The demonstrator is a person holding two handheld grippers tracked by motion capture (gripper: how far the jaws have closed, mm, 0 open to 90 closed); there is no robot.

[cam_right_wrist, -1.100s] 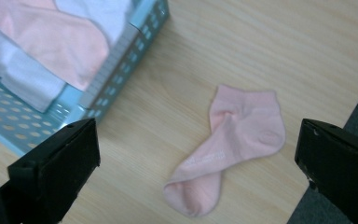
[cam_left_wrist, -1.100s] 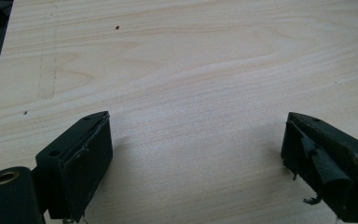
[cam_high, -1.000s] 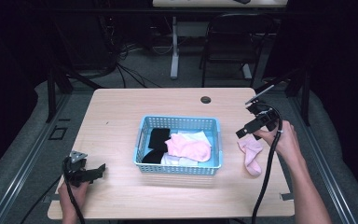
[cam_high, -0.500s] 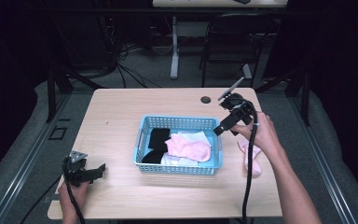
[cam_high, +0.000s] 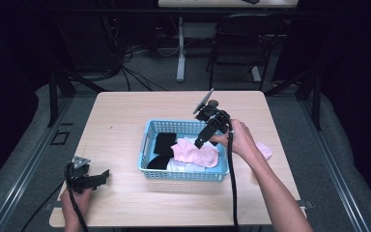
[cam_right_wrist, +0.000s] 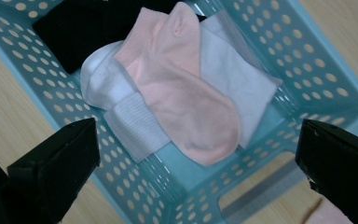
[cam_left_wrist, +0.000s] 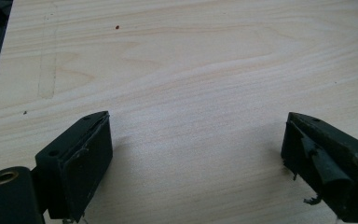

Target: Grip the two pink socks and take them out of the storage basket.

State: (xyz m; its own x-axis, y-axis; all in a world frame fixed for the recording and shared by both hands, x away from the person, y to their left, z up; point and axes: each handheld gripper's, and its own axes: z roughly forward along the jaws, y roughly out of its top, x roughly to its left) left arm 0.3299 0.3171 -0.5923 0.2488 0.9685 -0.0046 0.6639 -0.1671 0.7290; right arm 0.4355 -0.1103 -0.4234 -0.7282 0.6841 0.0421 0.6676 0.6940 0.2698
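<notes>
A blue perforated basket [cam_high: 149,140] [cam_right_wrist: 307,60] sits mid-table holding a pink sock [cam_high: 196,153] [cam_right_wrist: 182,88], white socks [cam_right_wrist: 121,112] and black socks [cam_high: 163,144] [cam_right_wrist: 88,25]. Another pink sock [cam_high: 264,150] lies on the table right of the basket. My right gripper [cam_high: 199,141] [cam_right_wrist: 193,175] hovers open over the basket's right part, jaws wide above the pink sock, nothing held. My left gripper [cam_high: 101,176] [cam_left_wrist: 196,158] rests open near the table's front left corner with bare wood between its jaws.
A small dark round object [cam_high: 213,103] lies on the table behind the basket. The wooden table [cam_high: 125,116] has bare room left of the basket. A chair [cam_high: 236,43] and desk legs stand beyond the far edge.
My right gripper has moved left from the pink sock on the table to above the basket. The left gripper has stayed still.
</notes>
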